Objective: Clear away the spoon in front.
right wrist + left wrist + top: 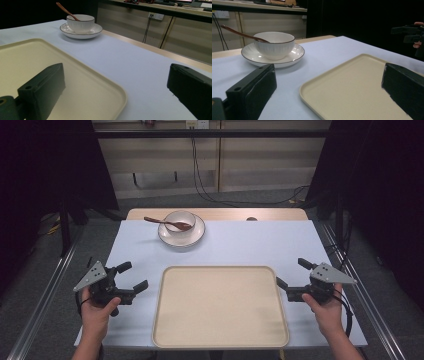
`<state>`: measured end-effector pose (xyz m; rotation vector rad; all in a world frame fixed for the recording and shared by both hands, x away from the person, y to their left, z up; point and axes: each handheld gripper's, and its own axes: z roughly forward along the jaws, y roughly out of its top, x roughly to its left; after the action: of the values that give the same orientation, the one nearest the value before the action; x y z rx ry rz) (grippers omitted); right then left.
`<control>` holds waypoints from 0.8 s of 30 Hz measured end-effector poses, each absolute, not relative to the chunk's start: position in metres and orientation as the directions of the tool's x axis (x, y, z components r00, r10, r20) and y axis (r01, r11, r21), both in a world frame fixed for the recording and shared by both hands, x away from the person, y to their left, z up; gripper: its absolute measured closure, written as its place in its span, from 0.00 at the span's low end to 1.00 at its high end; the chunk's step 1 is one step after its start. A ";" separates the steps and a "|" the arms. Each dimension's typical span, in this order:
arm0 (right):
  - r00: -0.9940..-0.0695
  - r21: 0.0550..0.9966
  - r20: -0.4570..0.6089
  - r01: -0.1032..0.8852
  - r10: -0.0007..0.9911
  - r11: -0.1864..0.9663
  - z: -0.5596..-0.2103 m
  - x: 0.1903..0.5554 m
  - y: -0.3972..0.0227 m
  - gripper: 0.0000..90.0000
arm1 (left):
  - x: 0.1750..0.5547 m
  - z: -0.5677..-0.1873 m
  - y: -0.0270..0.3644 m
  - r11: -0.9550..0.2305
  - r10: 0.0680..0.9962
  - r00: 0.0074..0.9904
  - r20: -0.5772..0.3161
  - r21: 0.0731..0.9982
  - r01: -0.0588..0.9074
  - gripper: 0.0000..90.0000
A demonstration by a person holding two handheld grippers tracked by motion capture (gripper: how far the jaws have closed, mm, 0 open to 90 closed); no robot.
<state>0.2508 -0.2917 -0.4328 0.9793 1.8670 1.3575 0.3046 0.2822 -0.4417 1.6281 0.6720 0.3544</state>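
Note:
A cream tray (220, 306) lies empty at the front middle of the table, also seen in the left gripper view (352, 87) and the right gripper view (82, 92). At the far side a white bowl (180, 222) stands on a white plate (196, 237), with a brown wooden spoon (162, 222) resting in the bowl, handle pointing left. My left gripper (134, 276) is held just left of the tray, open and holding nothing. My right gripper (294, 273) is held just right of the tray, open and holding nothing too.
A pale blue-white cloth (250, 245) covers the table, with a strip of bare wood (220, 214) along the far edge. Black curtains and metal rails flank the table. Cables (200, 175) hang down a cabinet behind it.

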 end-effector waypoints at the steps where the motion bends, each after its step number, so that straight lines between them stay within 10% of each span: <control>1: -0.528 0.960 -0.066 0.198 0.847 0.199 -0.433 0.252 -0.291 0.02 | 0.304 -0.442 0.282 -0.061 0.611 0.779 -0.143 0.972 0.226 0.00; 24: -0.553 0.949 -0.086 0.208 0.829 0.238 -0.439 0.254 -0.284 0.02 | 0.315 -0.438 0.276 -0.069 0.667 0.730 -0.146 0.964 0.256 0.00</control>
<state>0.2541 -0.2841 -0.4386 0.9465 1.9127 1.3294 0.3154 0.2756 -0.4376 1.6477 0.7532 0.3972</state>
